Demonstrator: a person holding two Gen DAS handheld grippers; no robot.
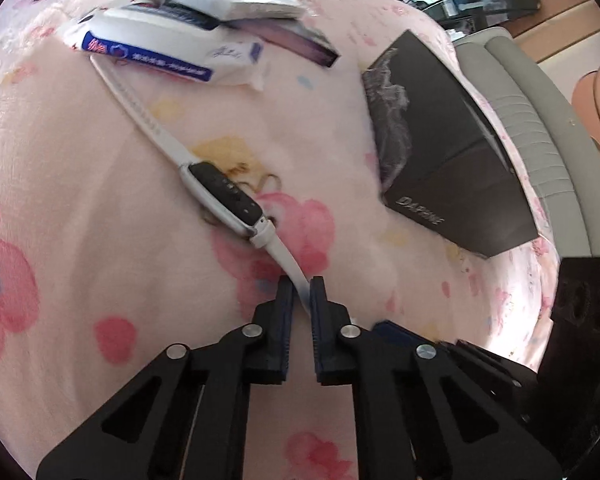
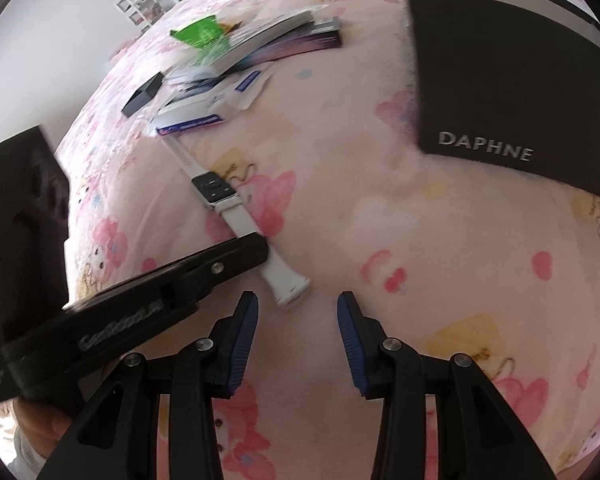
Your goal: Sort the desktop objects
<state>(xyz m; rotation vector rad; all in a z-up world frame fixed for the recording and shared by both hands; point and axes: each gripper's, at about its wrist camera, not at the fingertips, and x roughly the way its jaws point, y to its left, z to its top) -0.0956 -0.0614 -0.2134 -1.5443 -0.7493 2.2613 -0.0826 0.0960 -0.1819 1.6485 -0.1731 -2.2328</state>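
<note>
One item is in hand as the left gripper (image 1: pixel 301 286) fingers clamp a white watch (image 1: pixel 224 196) strap, the right gripper (image 2: pixel 297 304) spread empty, while packets (image 1: pixel 168 56) and a black box (image 1: pixel 452 160) lie unsorted on the pink-covered desk (image 1: pixel 80 200).

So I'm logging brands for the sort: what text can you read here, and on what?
"DAPHNE": on the side of the black box.
Grey lettering on the left tool, seen from the right wrist: too blurred to read.
Print on the blue and white packet: too small to read.
Smartwatch screen: symbols only, unreadable.
</note>
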